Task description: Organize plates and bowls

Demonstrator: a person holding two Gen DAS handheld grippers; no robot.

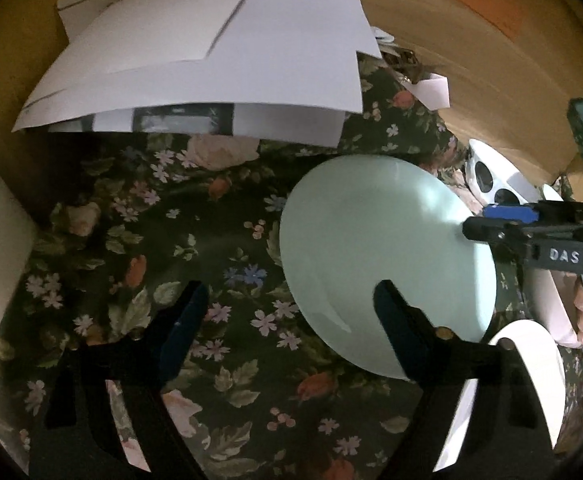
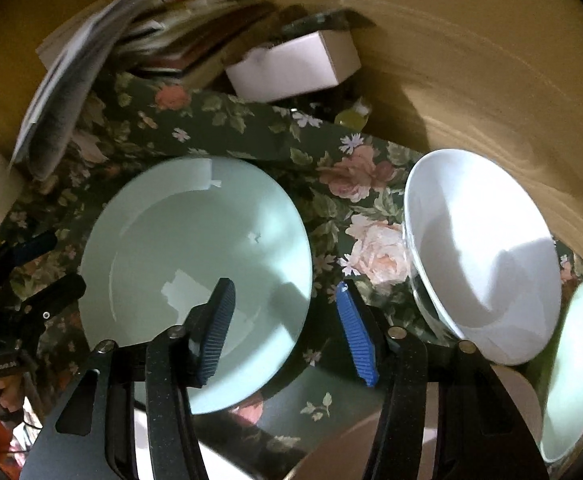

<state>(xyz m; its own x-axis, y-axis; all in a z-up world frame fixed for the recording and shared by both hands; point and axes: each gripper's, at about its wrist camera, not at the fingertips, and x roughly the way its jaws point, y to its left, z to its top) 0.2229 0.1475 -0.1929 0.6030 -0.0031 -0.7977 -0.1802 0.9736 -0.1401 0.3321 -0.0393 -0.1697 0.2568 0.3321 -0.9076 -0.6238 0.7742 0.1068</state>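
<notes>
Dim yellow wall (image 2: pixel 471 40) behind a floral tablecloth (image 1: pixel 151 220) (dark green, rose-patterned).

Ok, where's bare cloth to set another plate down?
Free: the floral tablecloth left of the pale green plate, below the white papers, and a narrower strip between that plate and the white bowl. Crowded: the far edge with papers and a white box.

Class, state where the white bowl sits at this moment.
In the right wrist view, the white bowl sits right of the pale green plate on the floral tablecloth, beyond the right gripper.
</notes>
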